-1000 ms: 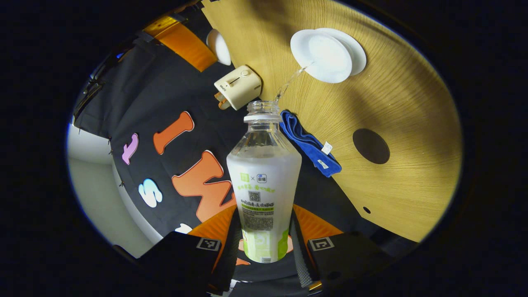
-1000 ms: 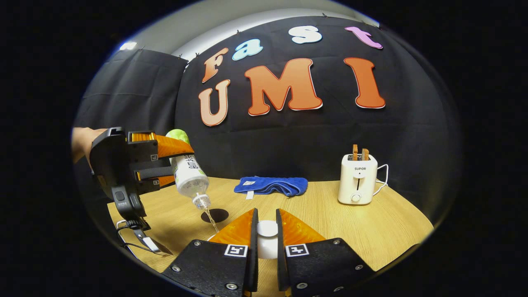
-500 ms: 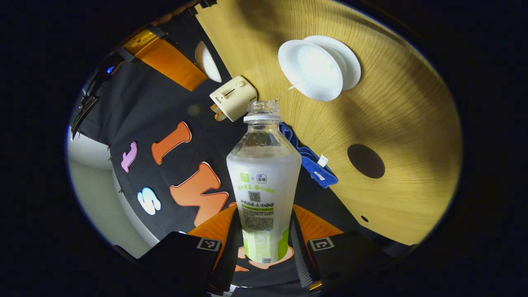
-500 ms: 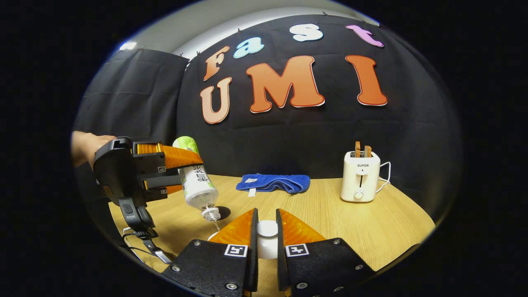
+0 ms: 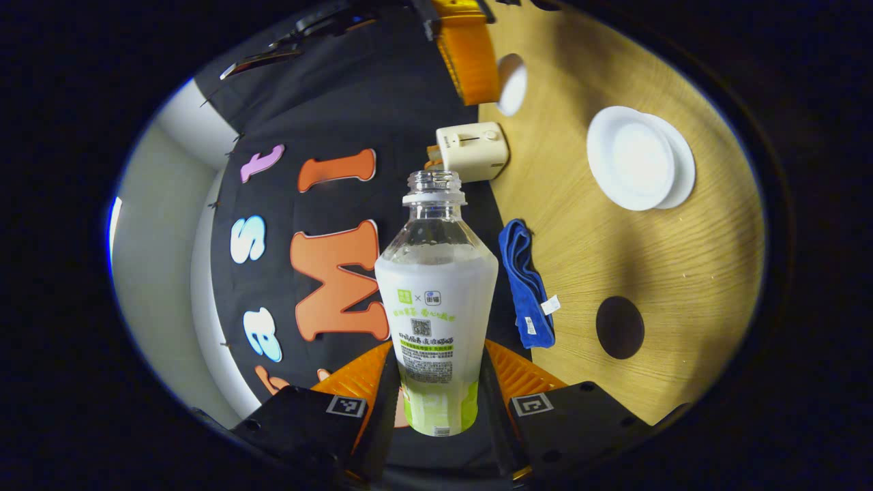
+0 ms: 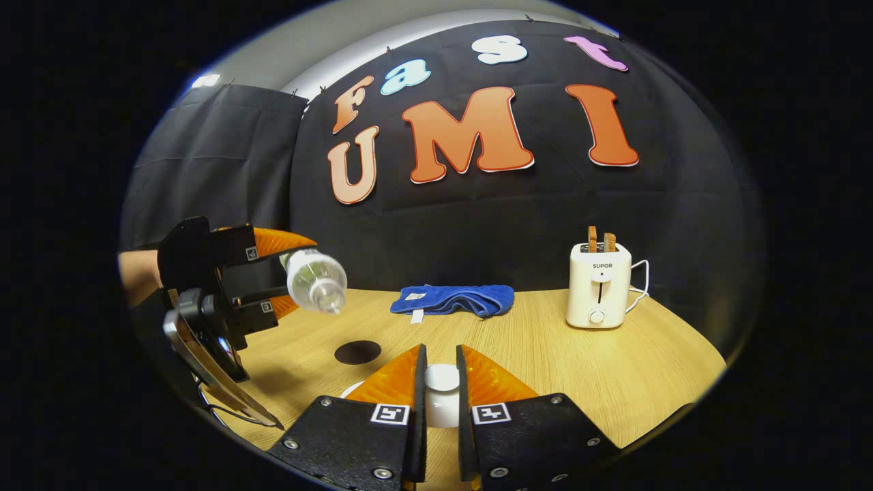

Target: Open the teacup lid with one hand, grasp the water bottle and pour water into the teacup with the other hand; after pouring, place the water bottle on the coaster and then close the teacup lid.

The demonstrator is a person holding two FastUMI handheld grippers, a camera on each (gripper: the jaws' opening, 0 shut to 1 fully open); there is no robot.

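**Bottle held off the surface, coaster next**

In the right gripper view, the left claw [image 6: 283, 273] grips the water bottle [image 6: 315, 279] lying roughly level in the air, mouth pointing right. The dark coaster [image 6: 357, 352] lies on the surface [image 6: 545, 354] just below and right of the bottle's mouth, nearer this claw. The teacup [image 5: 631, 167] sits open. Farther right, the right claw [image 6: 440, 382] pinches the teacup lid [image 6: 442, 378] by its knob.

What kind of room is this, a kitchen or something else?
Probably a staged recording booth, not a real kitchen: black cloth wall behind a wooden table set with a toaster, a blue towel and a water bottle held in a handheld tool.
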